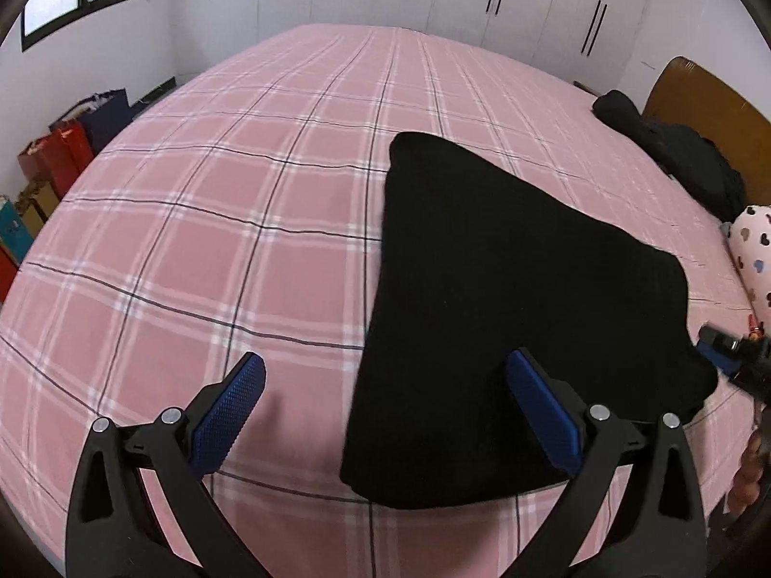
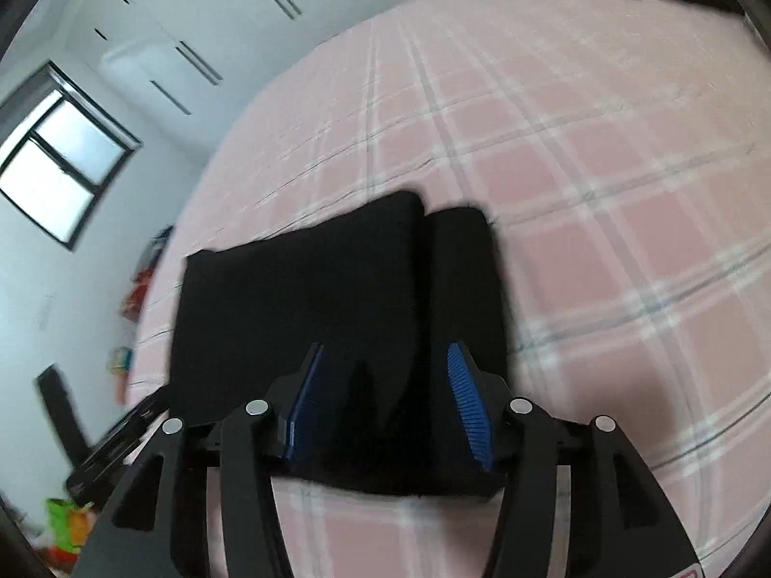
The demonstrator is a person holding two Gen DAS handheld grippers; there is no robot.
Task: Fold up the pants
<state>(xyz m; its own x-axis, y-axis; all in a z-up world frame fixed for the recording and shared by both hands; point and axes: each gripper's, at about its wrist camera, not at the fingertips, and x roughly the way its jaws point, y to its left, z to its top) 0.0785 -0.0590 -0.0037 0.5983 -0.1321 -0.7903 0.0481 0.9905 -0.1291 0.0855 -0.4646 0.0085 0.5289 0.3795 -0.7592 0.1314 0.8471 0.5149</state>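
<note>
Pants, black, folded into a flat stack, lie on the pink plaid bed. Left claw spread wide, empty, straddling the stack's near-left edge; right claw parted over the near edge, pads not pressing. Fabric looks soft, light, floppy; best pinched at near corners.

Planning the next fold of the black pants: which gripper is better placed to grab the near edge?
Probably right. The right gripper sits over the pants, open pads astride the near edge. The left gripper is open and straddles only their left edge, one finger over bare bedsheet.
</note>
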